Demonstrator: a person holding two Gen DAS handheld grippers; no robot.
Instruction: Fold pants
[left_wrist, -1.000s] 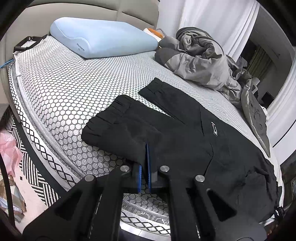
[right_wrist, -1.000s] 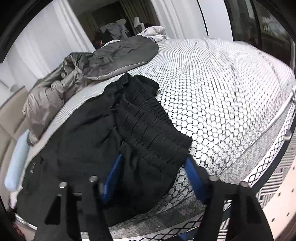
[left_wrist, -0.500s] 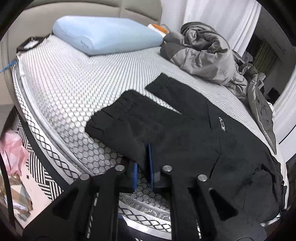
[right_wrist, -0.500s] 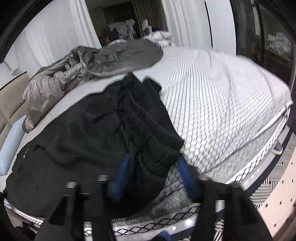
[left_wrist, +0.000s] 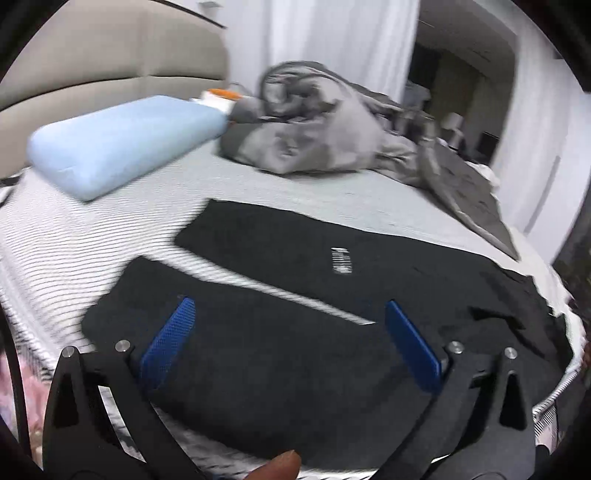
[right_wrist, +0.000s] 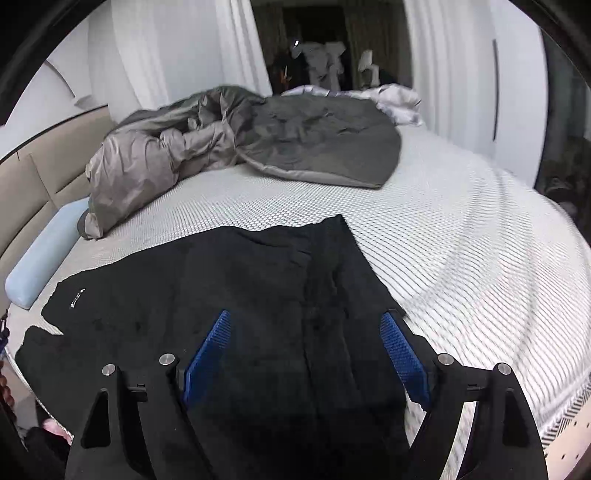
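Pants (left_wrist: 280, 332) lie spread beside the blue pillow (left_wrist: 122, 144) — soft, limp, light; best pinched at hems or waistband. Left gripper (left_wrist: 291, 339) and right gripper (right_wrist: 306, 350) both gape, empty.

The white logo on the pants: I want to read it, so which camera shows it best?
The left wrist view: the white logo sits near mid-frame on the black pants, fairly large, though motion-blurred and not legible. The right wrist view shows it only small, at the far left edge of the pants.
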